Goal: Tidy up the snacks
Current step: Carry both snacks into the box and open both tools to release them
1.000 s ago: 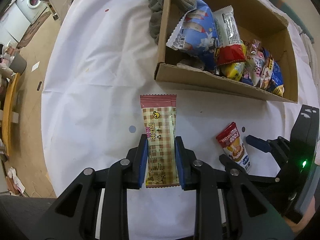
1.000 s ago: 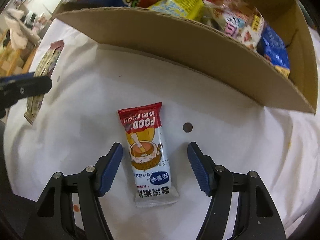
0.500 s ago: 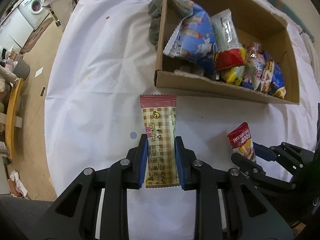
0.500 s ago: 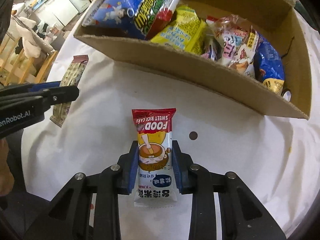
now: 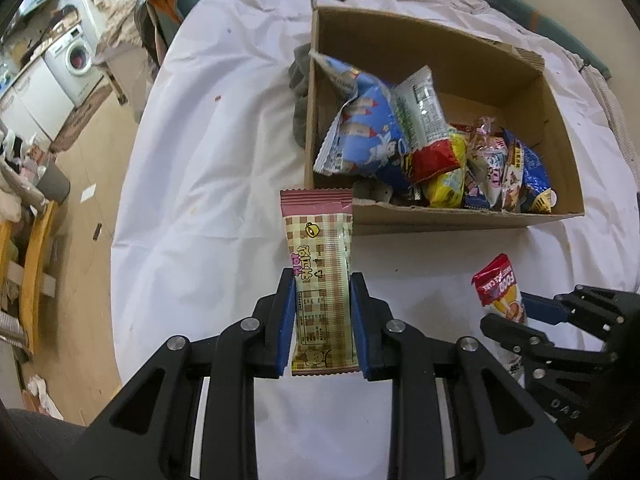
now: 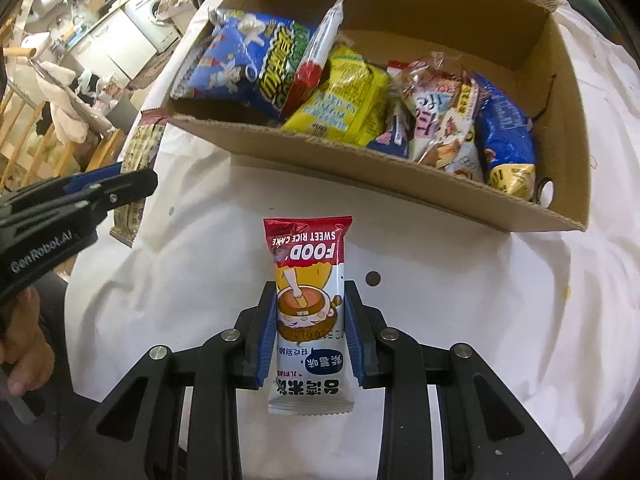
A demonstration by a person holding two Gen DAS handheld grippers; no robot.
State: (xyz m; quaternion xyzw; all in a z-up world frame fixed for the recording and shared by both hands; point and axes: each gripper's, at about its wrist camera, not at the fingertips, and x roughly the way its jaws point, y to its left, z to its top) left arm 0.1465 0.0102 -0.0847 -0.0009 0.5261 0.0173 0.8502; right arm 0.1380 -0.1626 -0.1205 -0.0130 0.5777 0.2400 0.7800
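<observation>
Blue pads of the left claw (image 5: pixel 322 320) are clamped on the lower half of a pink checked wafer pack (image 5: pixel 318 264), which stands lengthwise out ahead of the claw. The right claw (image 6: pixel 310 330) has just been closing and now pinches a red-and-white rice cake pack (image 6: pixel 308 292) across its middle, the red end pointing away from the claw. Both packs appear clear of the white cloth on the tabletop (image 6: pixel 460 300).

Ahead of both claws sits an open cardboard box (image 6: pixel 360 164), its near wall between the claws and the snacks already stacked inside: a blue bag (image 6: pixel 236 64), a yellow pack (image 6: pixel 340 96), smaller wrappers to the right.

Risks, judged: each pack is held by slick film only, so it could slide out on the way over. The near wall could catch a pack's leading end if carried low. The claws are close together; side-by-side entry might knock them.

Beyond the tabletop: wooden floor and a washing machine (image 5: pixel 78 58) far left.
</observation>
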